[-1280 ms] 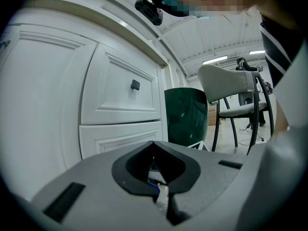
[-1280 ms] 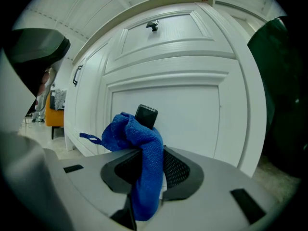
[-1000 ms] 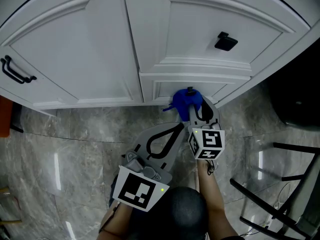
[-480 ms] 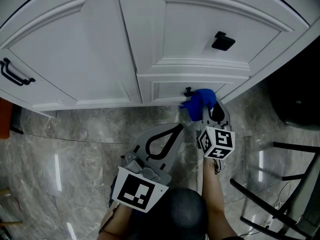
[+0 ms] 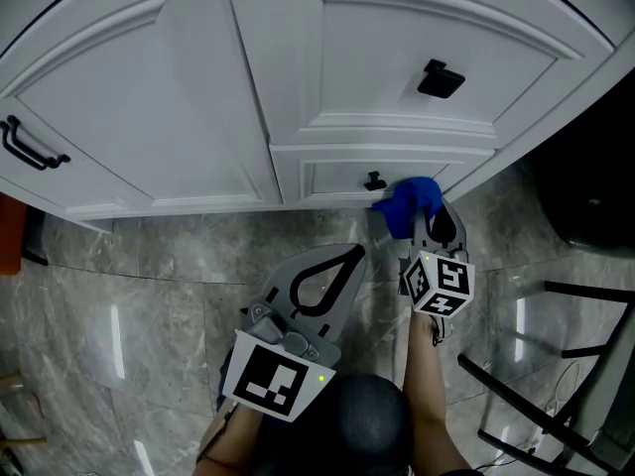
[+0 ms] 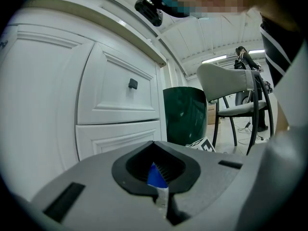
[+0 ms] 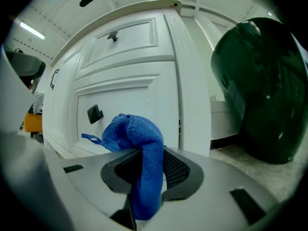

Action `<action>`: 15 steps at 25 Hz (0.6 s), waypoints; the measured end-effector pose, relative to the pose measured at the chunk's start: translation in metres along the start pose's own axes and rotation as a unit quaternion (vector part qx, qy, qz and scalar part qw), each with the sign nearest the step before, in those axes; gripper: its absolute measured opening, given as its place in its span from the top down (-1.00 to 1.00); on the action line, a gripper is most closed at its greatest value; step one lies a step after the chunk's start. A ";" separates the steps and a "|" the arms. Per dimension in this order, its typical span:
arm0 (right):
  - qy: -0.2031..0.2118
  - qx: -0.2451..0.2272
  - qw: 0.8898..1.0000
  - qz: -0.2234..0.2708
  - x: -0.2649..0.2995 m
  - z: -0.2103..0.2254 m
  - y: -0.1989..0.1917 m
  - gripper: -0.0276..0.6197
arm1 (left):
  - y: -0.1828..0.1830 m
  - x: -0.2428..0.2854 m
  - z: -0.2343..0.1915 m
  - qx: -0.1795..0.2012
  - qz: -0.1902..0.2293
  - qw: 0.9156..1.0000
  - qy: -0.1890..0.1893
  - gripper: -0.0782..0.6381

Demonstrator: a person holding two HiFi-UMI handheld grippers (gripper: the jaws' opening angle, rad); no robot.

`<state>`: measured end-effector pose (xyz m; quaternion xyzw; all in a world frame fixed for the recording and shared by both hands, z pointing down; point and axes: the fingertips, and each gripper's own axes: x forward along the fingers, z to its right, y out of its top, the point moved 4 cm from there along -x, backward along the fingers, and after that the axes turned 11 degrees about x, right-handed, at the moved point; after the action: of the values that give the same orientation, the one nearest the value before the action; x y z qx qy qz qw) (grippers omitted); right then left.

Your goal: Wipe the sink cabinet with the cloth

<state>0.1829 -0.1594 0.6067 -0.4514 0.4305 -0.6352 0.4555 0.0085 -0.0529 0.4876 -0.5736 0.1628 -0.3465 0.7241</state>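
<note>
Right now the right gripper (image 7: 144, 163) is holding its jaws clamped on a fold of the blue cloth (image 7: 137, 138), and the bunched top of that cloth is pressing against the low drawer front (image 5: 332, 178) of the sink cabinet (image 5: 377, 77), just right of the small black knob (image 5: 374, 181) at the middle of the head view. The likeliest trouble is coming from that knob: a thin loose tail of cloth is trailing toward it, and a pass back leftward could be catching it there and dragging the fold out of the jaws. Only a narrow strip is being pinched, so hard rubbing may be working it free, leaving bare jaw tips scraping the white paint. The left gripper (image 5: 332, 271) is hanging lower left over the marble floor (image 5: 149, 266), jaws together on nothing, a sliver of blue showing beyond them. Compared with a second ago, the cloth has been travelling rightward, from below the knob to clear of it, while the left gripper is staying put.
</note>
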 end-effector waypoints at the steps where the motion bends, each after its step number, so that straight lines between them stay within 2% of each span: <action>1: -0.006 0.002 1.000 0.000 -0.001 0.004 0.000 0.55 | 0.000 0.000 0.000 0.001 0.000 1.000 -0.001 0.77; 8: -0.049 0.020 0.999 0.001 -0.005 0.031 -0.001 0.55 | 0.000 0.000 0.001 -0.001 0.001 1.000 -0.001 0.77; 12: -0.092 0.062 0.994 0.006 -0.009 0.061 0.000 0.55 | 0.000 -0.001 0.000 0.001 0.002 1.000 0.001 0.77; 15: -0.098 0.064 0.993 0.007 -0.008 0.064 0.000 0.55 | -0.001 0.001 0.000 -0.004 0.003 1.000 0.002 0.77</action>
<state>0.2464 -0.1605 0.6198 -0.4781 0.3452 -0.6114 0.5277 0.0089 -0.0539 0.4885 -0.5759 0.1670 -0.3448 0.7222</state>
